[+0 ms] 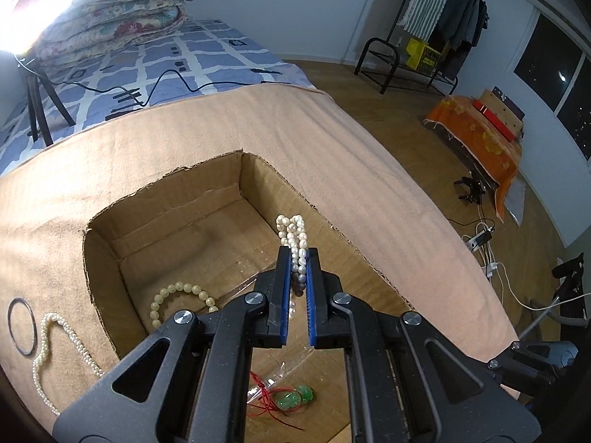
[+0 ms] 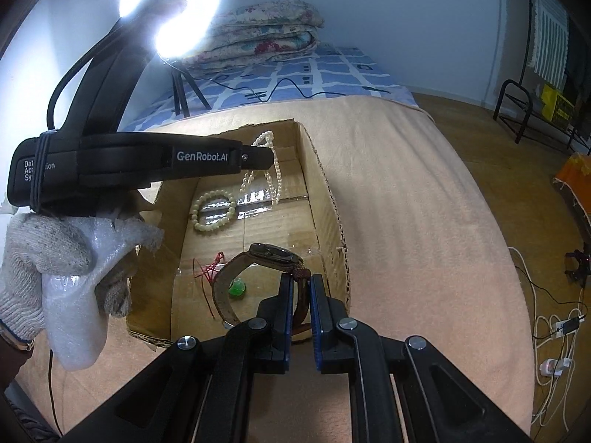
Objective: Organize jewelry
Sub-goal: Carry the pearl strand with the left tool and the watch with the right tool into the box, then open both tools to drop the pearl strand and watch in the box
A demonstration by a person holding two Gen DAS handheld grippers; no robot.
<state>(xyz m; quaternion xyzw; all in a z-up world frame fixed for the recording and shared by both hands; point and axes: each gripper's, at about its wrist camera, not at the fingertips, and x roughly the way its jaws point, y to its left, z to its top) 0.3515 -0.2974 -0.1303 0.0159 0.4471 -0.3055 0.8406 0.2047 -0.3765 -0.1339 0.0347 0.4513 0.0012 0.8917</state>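
Observation:
My left gripper (image 1: 298, 254) is shut on a white pearl necklace (image 1: 293, 234), which hangs over the open cardboard box (image 1: 258, 170). In the right wrist view that necklace (image 2: 271, 170) dangles from the left gripper (image 2: 271, 160) above the box (image 2: 325, 192). My right gripper (image 2: 301, 278) is shut on the brown strap of a wristwatch (image 2: 273, 253), held over the box's near end. On the box floor lie a cream bead bracelet (image 1: 177, 295) (image 2: 212, 212) and a green pendant on red cord (image 1: 295, 398) (image 2: 236, 288). Outside the box, a thin pearl strand (image 1: 48, 347) and a metal bangle (image 1: 22, 326) rest on the cloth.
The box sits on a tan cloth (image 1: 332, 140) spread over a bed. A gloved hand (image 2: 48, 258) grips the left tool. A ring light on a tripod (image 2: 173, 7) and folded quilts (image 2: 266, 33) stand behind. Cables and a power strip (image 2: 554, 332) lie on the floor to the right.

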